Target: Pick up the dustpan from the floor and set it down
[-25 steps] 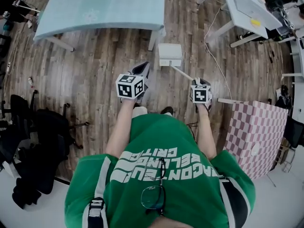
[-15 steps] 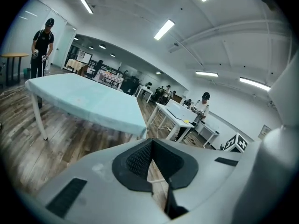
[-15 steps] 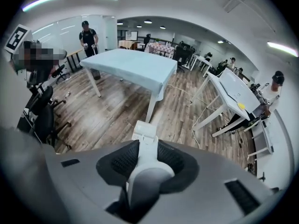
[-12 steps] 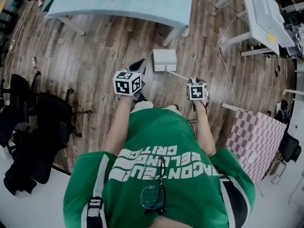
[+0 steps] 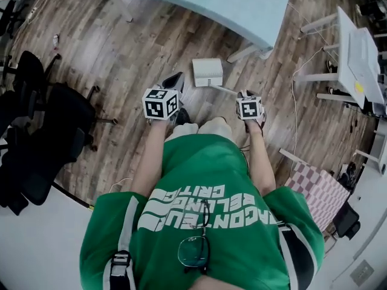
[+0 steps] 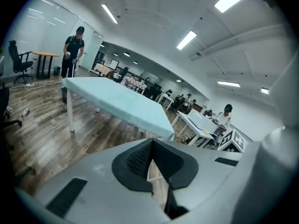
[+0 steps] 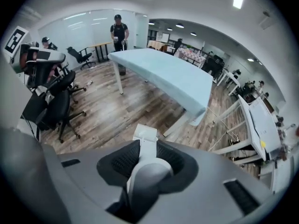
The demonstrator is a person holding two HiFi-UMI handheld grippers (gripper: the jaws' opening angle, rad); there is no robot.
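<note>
White dustpan (image 5: 207, 72) — boxy pan, long handle — sits clamped in right gripper (image 7: 145, 153); left gripper (image 6: 150, 148) closed, empty

Hand-held gripper (image 7: 145, 161), just tightened, apparently clamps dustpan (image 7: 145, 133)

White block lettering (image 5: 205, 205) runs across the green shirt (image 5: 199, 162), behind both pairs of jaws and upside down to the camera. Only fragments read, roughly "ACON-EU" and "CRITIC". The left cube (image 5: 161, 103) and right cube (image 5: 250, 108), just behind the jaws, carry black-and-white square codes.
</note>
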